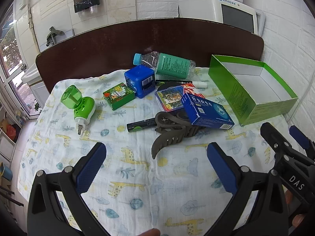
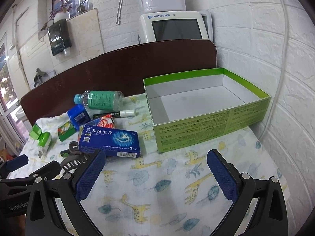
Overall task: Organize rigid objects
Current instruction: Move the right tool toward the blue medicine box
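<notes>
Both grippers hover low over the near part of a bench covered with a giraffe-print cloth (image 1: pixel 137 177), each with its blue pads spread wide and nothing between them. The left gripper (image 1: pixel 156 169) faces the clutter; the right gripper (image 2: pixel 156 174) faces the cloth just in front of the green box (image 2: pixel 206 129). That box stands open on the far right of the bench, against the white brick wall, its white inside bare. The loose things lie in a cluster left of it. A grey hair clip (image 1: pixel 169 131) is nearest the left gripper, with a blue medicine carton (image 1: pixel 204 110) resting partly on its far right end. A black-and-green battery (image 1: pixel 140 124) lies just left of the clip, touching it. Behind these sits a round pack with a tiger picture (image 1: pixel 171 98), then a blue cube (image 1: pixel 139 80), a small green carton (image 1: pixel 118 95) and, farthest left and apart from the rest, a green plug-in vaporizer (image 1: pixel 78 106) on its side. A bottle (image 1: pixel 167 64) with a blue cap lies on its side at the far edge, by the dark brown board (image 1: pixel 149 41). A black marker (image 2: pixel 116 114) with a white cap lies between bottle and tiger pack.
</notes>
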Available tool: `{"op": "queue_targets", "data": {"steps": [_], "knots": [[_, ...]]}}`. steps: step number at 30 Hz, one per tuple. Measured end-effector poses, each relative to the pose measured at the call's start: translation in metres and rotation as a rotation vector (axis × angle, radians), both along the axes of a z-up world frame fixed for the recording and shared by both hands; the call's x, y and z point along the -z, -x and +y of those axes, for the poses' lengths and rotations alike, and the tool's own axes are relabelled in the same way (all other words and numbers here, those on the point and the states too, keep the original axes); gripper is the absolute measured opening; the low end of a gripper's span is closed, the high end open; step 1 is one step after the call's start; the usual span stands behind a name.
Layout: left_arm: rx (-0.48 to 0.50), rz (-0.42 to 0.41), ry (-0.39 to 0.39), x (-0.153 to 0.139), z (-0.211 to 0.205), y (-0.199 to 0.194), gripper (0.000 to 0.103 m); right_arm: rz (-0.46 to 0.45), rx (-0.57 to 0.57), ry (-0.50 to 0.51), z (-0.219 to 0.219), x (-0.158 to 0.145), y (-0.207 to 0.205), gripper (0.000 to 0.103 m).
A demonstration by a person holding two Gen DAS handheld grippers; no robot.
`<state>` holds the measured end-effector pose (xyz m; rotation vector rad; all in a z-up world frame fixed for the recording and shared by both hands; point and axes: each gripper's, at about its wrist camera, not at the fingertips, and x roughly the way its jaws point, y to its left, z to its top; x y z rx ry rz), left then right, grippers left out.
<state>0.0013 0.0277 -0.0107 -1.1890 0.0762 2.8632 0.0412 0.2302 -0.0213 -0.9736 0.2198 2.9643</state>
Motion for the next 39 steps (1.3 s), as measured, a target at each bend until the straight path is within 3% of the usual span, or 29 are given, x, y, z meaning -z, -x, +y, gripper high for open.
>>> {"op": "queue_targets", "data": {"steps": [29,39], "knots": [[0.0,-0.005,0.013,0.003,-0.001,0.001,0.102,-0.032,-0.002,0.059,0.008,0.007,0.001,0.103],[-0.001,0.0,0.024,0.001,0.001,0.008,0.102,-0.054,-0.137,0.267,0.014,0.01,0.008,0.103]]}}
